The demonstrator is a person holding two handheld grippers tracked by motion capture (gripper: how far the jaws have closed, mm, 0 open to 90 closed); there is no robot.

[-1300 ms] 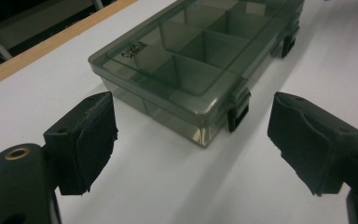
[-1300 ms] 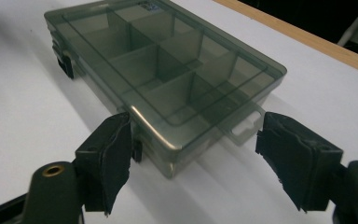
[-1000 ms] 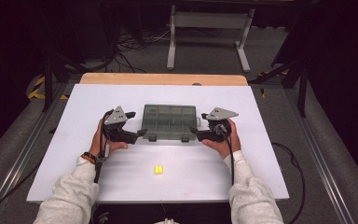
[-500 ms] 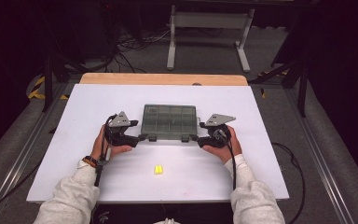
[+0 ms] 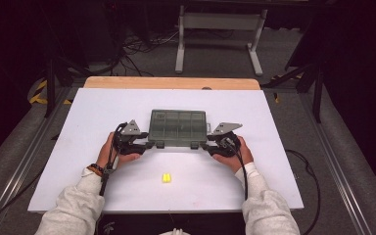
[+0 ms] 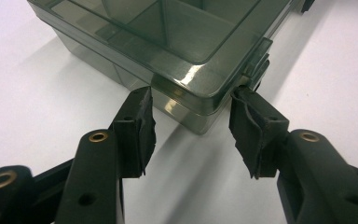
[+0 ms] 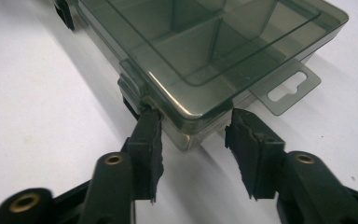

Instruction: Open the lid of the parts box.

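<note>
1. One smoked-grey compartment box (image 5: 178,128), lid shut, mid-table (image 5: 68,147); we see its cells empty.
2. Left gripper (image 6: 191,123) and right gripper (image 7: 193,135) have just been closing, each straddling a near corner, pads at the walls.

Smoky grey translucent box (image 5: 177,128), yellow piece (image 5: 166,177), white table (image 5: 274,161), black tools.
</note>
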